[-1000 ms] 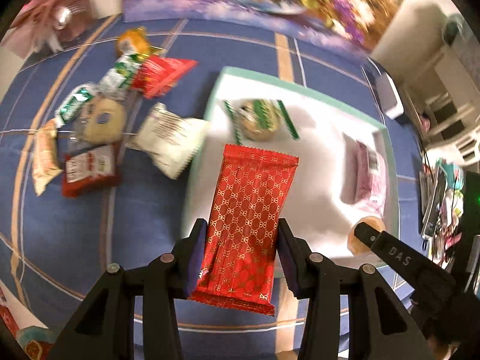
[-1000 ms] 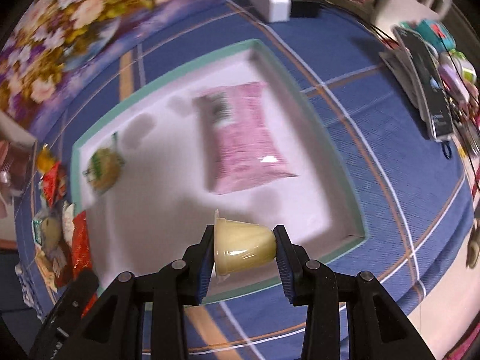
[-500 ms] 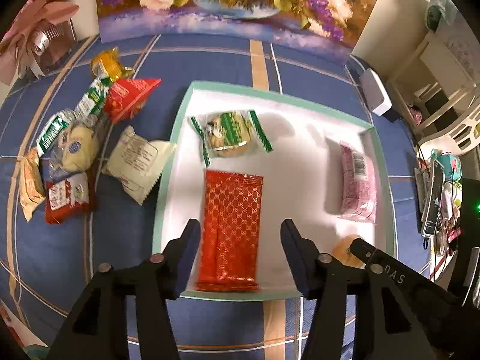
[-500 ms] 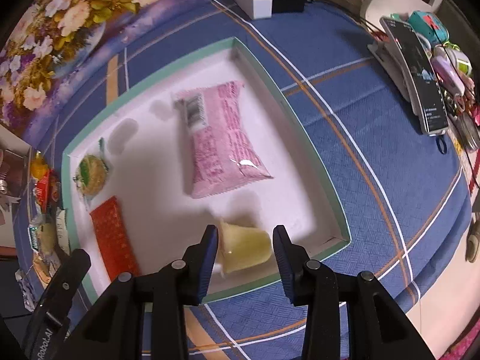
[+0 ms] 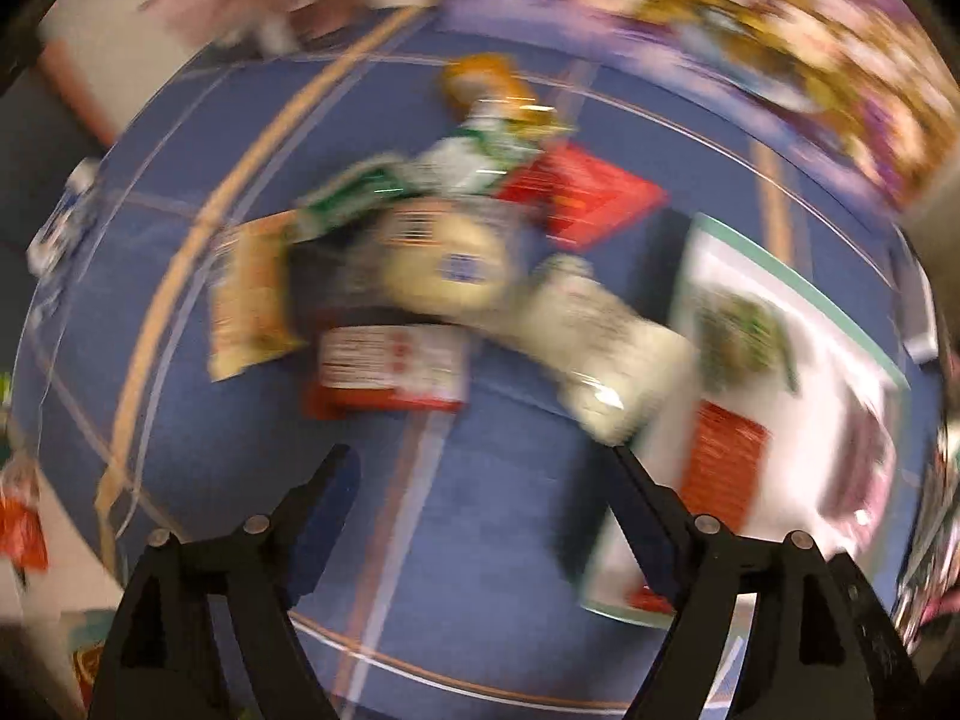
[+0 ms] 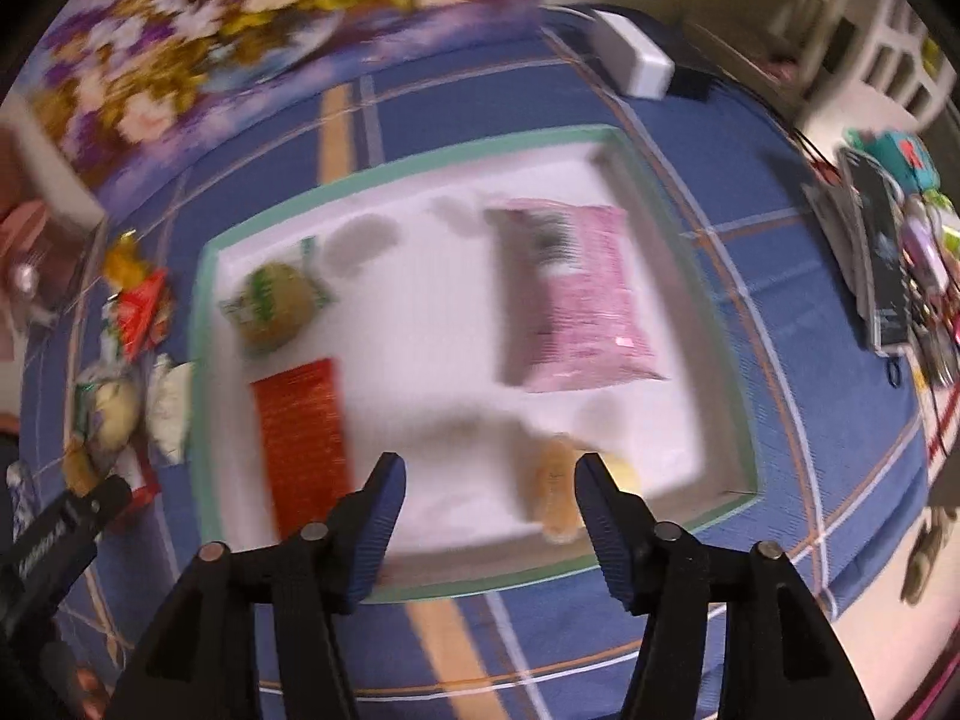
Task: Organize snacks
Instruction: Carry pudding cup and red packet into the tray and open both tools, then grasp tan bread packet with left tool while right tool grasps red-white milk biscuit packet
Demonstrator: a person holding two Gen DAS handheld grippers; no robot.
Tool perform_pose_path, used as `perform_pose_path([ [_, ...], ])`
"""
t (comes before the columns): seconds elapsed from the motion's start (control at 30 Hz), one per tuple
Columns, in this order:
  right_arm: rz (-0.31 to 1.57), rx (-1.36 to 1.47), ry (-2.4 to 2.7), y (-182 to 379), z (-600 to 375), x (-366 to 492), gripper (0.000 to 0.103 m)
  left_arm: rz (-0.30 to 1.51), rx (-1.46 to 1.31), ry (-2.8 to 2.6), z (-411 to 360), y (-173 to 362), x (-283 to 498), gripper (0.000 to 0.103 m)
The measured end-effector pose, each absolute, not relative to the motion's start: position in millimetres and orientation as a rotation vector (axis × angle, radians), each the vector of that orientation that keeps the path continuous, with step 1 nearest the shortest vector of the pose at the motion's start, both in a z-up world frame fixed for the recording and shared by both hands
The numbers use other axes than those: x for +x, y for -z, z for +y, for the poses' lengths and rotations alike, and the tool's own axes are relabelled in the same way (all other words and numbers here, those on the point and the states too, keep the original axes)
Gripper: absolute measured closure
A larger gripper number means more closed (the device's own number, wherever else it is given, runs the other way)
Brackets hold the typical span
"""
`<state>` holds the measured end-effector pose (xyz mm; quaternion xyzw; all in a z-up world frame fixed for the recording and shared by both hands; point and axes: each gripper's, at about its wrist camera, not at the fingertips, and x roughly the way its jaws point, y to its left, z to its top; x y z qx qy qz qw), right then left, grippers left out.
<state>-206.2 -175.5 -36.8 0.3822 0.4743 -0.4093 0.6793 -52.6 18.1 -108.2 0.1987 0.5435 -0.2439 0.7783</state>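
A white tray with a green rim (image 6: 204, 324) lies on the blue cloth. In it are a red packet (image 6: 303, 426), a round green-wrapped snack (image 6: 273, 300), a pink packet (image 6: 579, 315) and a yellow jelly cup (image 6: 558, 489). My right gripper (image 6: 489, 468) is open and empty above the tray's near edge, with the cup lying apart between its fingertips. My left gripper (image 5: 480, 456) is open and empty over the cloth, below a pile of loose snacks (image 5: 444, 264). A white packet (image 5: 600, 336) lies by the tray (image 5: 798, 288). The left wrist view is blurred.
A flowered painting (image 6: 240, 24) stands at the table's back. A white box (image 6: 630, 54) lies behind the tray. A phone and small items (image 6: 882, 252) lie at the right. The left gripper's body (image 6: 54, 534) shows at the lower left.
Both grippers let go of their snacks in the tray. The right jaws opened wider and drew back from the jelly cup. The left gripper swung left from the tray toward the loose pile.
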Motion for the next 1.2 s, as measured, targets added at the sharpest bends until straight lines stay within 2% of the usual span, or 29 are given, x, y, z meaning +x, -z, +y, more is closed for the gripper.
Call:
perform_pose_path([
  [0.13, 1.049, 0.835, 0.863, 31, -161, -185, 0.038, 1.189, 0.37, 0.446, 38, 100, -17, 0.015],
  [0.2, 1.046, 0.81, 0.834, 29, -152, -170, 0.028, 1.192, 0.345, 0.409, 48, 95, -1, 0.015],
  [0.27, 1.044, 0.792, 0.811, 27, -145, -159, 0.027, 1.195, 0.312, 0.373, 58, 91, 11, 0.014],
  [0.3, 1.042, 0.784, 0.803, 27, -142, -154, 0.026, 1.196, 0.284, 0.357, 65, 89, 19, 0.011],
  [0.33, 1.041, 0.778, 0.799, 27, -140, -150, 0.025, 1.2, 0.265, 0.342, 70, 88, 25, 0.004],
  [0.37, 1.04, 0.773, 0.793, 26, -137, -145, 0.024, 1.202, 0.244, 0.33, 75, 85, 31, 0.003],
  [0.8, 1.037, 0.735, 0.657, 26, -94, -75, 0.024, 1.177, 0.09, 0.235, 126, 75, 91, 0.003],
  [0.87, 1.042, 0.707, 0.623, 27, -84, -60, 0.019, 1.172, 0.087, 0.231, 130, 75, 96, 0.003],
  [0.93, 1.049, 0.672, 0.598, 28, -74, -45, 0.007, 1.166, 0.086, 0.224, 133, 75, 101, 0.003],
  [1.0, 1.06, 0.636, 0.584, 31, -66, -32, 0.002, 1.176, 0.083, 0.225, 135, 78, 105, 0.003],
  [1.2, 1.11, 0.614, 0.544, 50, -54, -2, 0.001, 1.224, 0.097, 0.232, 130, 90, 114, 0.003],
])
